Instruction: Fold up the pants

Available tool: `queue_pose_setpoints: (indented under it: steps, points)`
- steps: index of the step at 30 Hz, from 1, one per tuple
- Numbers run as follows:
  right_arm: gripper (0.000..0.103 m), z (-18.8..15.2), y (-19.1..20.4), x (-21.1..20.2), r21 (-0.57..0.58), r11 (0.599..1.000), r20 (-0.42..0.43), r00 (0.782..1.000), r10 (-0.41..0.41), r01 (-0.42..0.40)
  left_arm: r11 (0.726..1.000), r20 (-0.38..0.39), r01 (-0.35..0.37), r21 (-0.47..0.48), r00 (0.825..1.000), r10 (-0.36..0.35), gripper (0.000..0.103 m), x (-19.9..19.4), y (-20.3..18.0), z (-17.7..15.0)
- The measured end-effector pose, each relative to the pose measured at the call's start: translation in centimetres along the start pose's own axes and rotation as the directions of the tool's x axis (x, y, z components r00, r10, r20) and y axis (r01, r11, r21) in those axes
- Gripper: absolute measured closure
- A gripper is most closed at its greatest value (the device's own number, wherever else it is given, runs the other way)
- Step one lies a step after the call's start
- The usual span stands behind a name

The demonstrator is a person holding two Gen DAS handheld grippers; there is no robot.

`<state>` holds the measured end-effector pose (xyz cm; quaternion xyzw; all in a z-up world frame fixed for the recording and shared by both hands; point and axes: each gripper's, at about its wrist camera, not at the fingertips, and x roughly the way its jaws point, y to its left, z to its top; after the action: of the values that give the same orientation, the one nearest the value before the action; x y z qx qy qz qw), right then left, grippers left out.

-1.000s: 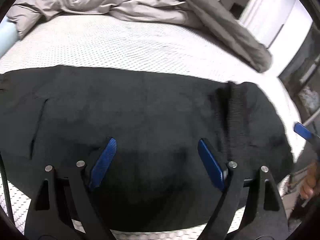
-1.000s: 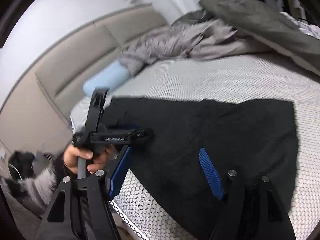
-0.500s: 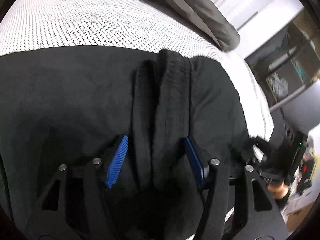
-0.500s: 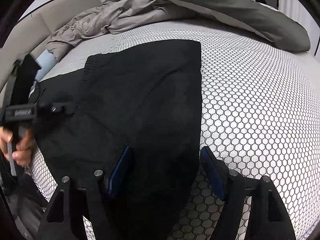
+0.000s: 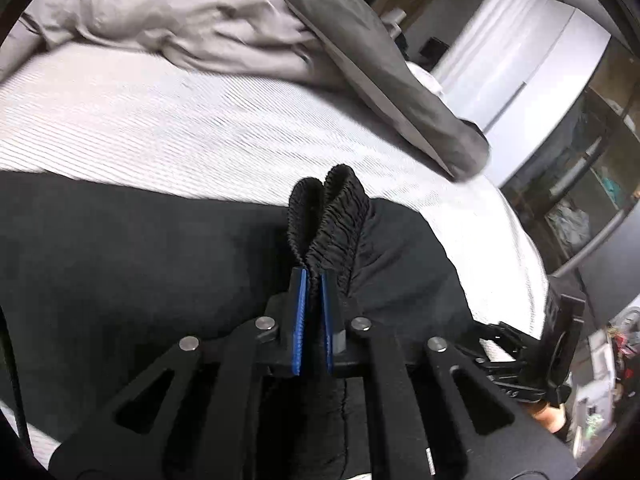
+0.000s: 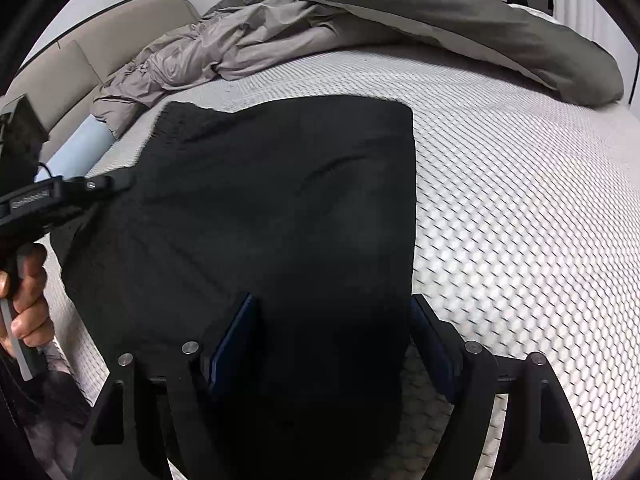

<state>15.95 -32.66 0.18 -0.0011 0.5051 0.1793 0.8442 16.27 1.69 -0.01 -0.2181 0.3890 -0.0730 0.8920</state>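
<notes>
**Left gripper pinches the waistband; right gripper spread over the other end**

The black, soft-knit pants (image 6: 280,208) lie spread flat across the white mattress with the honeycomb-textured cover (image 6: 520,208), near its front edge. Their gathered elastic waistband (image 5: 332,216) is bunched into an upright ridge, lifted off the surrounding cloth.

The left gripper (image 5: 314,276), black with blue pads, has just been closing and now has its jaws together, clamped on that ridge of waistband, which sticks out beyond the fingertips. In the right wrist view a hand (image 6: 24,292) grasps the handle of this gripper at the pants' left edge.

The right gripper (image 6: 334,304) has just been opening a little; its jaws stand wide apart over the near end of the pants. Black cloth fills the gap between them, but the pads are not pressing it: the left pad lies over the cloth, and the right one over the pants' edge where the mattress begins.

Farther back on the bed lies a crumpled grey duvet (image 6: 400,12). A pale blue cylindrical bolster (image 6: 76,152) sits by the beige padded headboard (image 6: 80,64).
</notes>
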Motion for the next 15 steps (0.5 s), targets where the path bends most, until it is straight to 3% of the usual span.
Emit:
queue_pose_setpoints:
  steps: [3,5,9,11,13,15]
  points:
    - [0.025,0.9,1.7,0.8,-0.026,1.0,-0.016,1.0,0.004,-0.005,0.99,0.001,-0.139,0.022,0.99,0.139,0.097,-0.8,2.8,-0.2]
    - [0.025,0.8,2.2,1.6,-0.046,0.999,-0.039,0.999,-0.011,0.009,0.982,-0.08,-0.189,0.004,0.979,0.189,0.097,0.6,5.0,-1.0]
    - [0.025,0.8,2.5,1.4,-0.042,0.999,-0.06,0.998,-0.01,0.007,0.986,-0.121,-0.166,-0.034,0.98,0.161,0.089,0.4,7.0,-1.4]
    - [0.025,0.2,1.9,0.3,-0.012,0.999,-0.067,0.997,0.034,-0.035,0.983,-0.1,-0.183,-0.022,0.979,0.18,0.088,-0.8,7.1,-1.2]
    - [0.034,-0.6,1.2,-0.7,0.02,0.994,-0.073,0.991,0.109,-0.108,0.982,-0.057,-0.186,-0.006,0.981,0.186,0.086,-2.2,6.6,-1.0]
    - [0.042,-1.4,0.8,-0.8,0.06,0.979,-0.08,0.977,0.199,-0.194,0.983,-0.033,-0.184,0.009,0.982,0.185,0.074,-2.9,6.0,-1.0]
